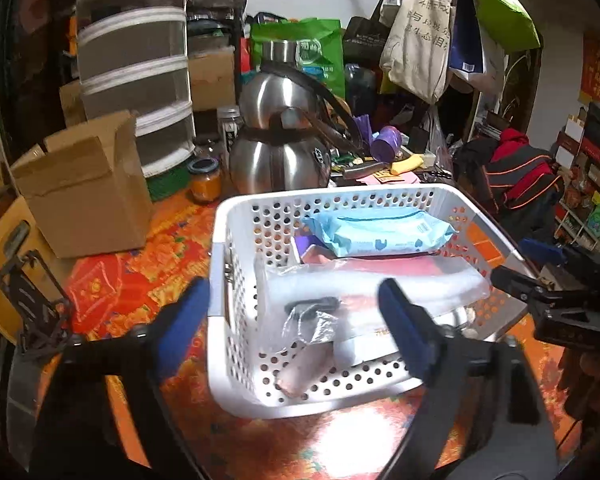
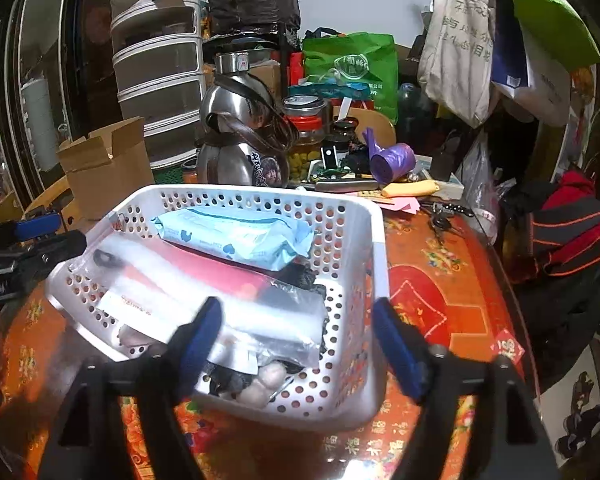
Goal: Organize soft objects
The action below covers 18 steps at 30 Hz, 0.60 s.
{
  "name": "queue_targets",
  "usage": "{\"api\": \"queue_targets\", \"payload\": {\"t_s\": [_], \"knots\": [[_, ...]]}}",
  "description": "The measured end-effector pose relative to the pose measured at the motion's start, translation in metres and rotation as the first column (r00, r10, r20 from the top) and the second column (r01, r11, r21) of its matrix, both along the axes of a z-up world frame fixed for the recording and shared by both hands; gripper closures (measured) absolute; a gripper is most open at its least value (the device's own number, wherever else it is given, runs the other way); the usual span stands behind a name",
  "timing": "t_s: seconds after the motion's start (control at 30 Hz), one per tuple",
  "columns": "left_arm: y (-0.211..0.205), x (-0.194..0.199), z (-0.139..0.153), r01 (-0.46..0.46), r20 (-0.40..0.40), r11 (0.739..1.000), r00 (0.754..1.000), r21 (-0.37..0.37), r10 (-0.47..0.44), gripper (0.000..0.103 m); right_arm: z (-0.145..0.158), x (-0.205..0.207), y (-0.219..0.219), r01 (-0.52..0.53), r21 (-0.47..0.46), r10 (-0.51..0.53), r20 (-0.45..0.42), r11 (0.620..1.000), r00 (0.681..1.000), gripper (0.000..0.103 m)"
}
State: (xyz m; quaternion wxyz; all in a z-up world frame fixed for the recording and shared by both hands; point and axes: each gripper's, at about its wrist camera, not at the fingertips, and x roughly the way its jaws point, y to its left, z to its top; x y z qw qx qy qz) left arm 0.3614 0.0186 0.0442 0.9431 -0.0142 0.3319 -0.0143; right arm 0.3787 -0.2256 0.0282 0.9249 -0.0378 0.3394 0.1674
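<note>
A white perforated basket point(image 1: 236, 264) point(image 2: 364, 240) stands on the red-orange patterned tablecloth. It holds a light blue wipes pack point(image 1: 376, 230) point(image 2: 236, 236) at the back, a clear plastic bag with red and white contents point(image 1: 364, 288) point(image 2: 220, 292) in front, and small dark and pale soft items point(image 2: 260, 380) at the near wall. My left gripper point(image 1: 296, 320) is open and empty above the basket's near side. My right gripper point(image 2: 300, 344) is open and empty above the basket's near right corner. It also shows at the right edge of the left wrist view point(image 1: 540, 280).
Two stacked steel kettles point(image 1: 280, 132) point(image 2: 240, 132) stand just behind the basket. An open cardboard box point(image 1: 84, 188) point(image 2: 108, 164) stands at the left. Jars, a purple bag roll point(image 2: 392, 160) and small clutter lie behind. A red-black bag point(image 2: 572, 232) sits right.
</note>
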Motion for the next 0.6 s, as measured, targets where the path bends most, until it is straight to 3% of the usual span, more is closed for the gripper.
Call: {"api": "queue_targets", "payload": {"t_s": [0.13, 0.33, 0.43, 0.6], "knots": [[-0.005, -0.008, -0.001, 0.006, 0.007, 1.0, 1.0, 0.02, -0.006, 0.0, -0.001, -0.002, -0.004, -0.003, 0.041, 0.005, -0.039, 0.999, 0.999, 0.0], [-0.006, -0.031, 0.0, -0.008, 0.028, 1.0, 1.0, 0.023, 0.008, 0.0, 0.005, -0.019, -0.003, -0.002, 0.055, 0.002, -0.014, 0.998, 1.0, 0.0], [-0.005, -0.051, 0.005, -0.033, 0.054, 0.998, 0.998, 0.047, 0.031, 0.0, 0.015, -0.038, -0.009, -0.017, 0.108, 0.016, 0.015, 0.994, 1.0, 0.0], [0.001, -0.086, 0.01, -0.025, 0.043, 0.999, 0.999, 0.026, 0.024, 0.0, 0.027, -0.082, -0.009, 0.011, 0.042, -0.013, 0.056, 0.999, 0.998, 0.0]]}}
